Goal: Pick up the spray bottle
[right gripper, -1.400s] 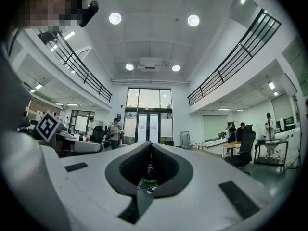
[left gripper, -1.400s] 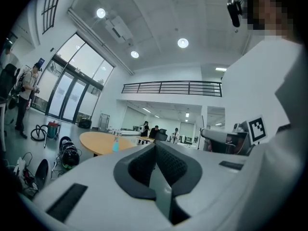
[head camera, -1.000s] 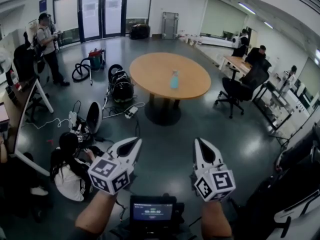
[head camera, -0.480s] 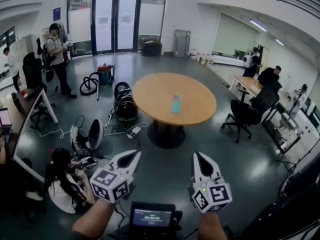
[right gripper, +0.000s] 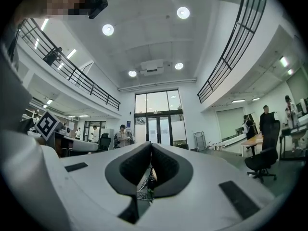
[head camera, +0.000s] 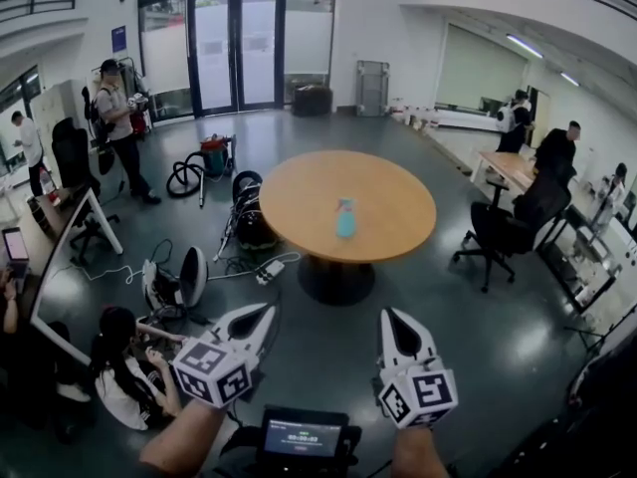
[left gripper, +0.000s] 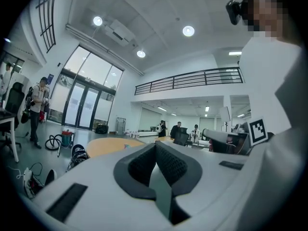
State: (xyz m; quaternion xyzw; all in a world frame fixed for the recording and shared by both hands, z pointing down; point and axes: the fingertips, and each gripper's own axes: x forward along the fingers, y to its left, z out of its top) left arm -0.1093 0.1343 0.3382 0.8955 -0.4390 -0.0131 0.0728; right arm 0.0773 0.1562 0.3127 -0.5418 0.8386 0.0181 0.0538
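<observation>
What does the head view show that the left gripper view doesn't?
Only the head view: a person sitting on the floor, the small screen between the wearer's arms, and the blue spray bottle standing plainly on the round wooden table.

Only the left gripper view: the round ceiling lights and a close look at the left gripper, its jaws shut with nothing between them.

Both: that table, the glass doors and the red vacuum cleaner.

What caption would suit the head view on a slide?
Left tongs and right tongs, both shut and empty, face a blue spray bottle on the round table ahead.
</observation>
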